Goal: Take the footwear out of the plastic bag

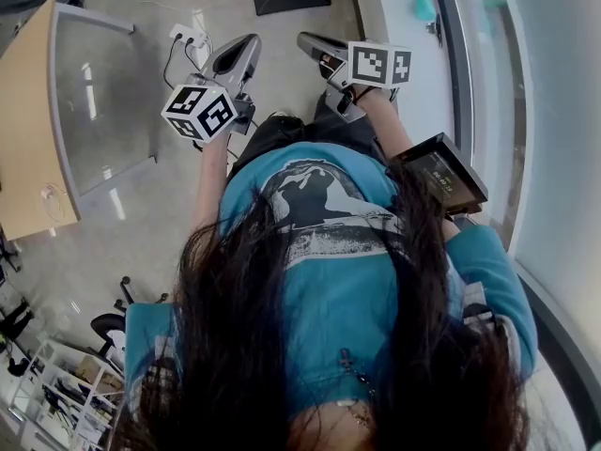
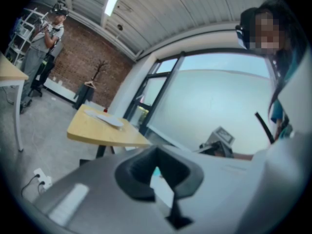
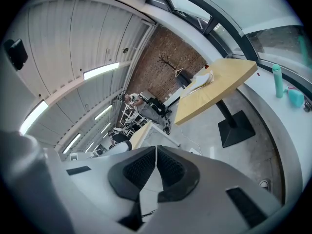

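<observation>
Grey floor (image 1: 141,242) fills most of what lies beyond both claws. A wooden table (image 1: 23,130) stands off to the outer side of the left claw, and a yellow table (image 3: 214,89) stands well ahead of the right one. The person in the teal shirt (image 1: 338,280) holds both claws out in front of the body, aimed into the room and not at any work surface. My left gripper (image 2: 157,168) has its jaws pressed together with nothing between them. My right gripper (image 3: 156,165) is closed and empty too. A small screen (image 1: 443,172) sits by the right forearm, behind that claw. No plastic bag or footwear shows in any view, so I judge the task isn't under way. Next I'd have to find the bag, bring the claws to it and open one to grip
</observation>
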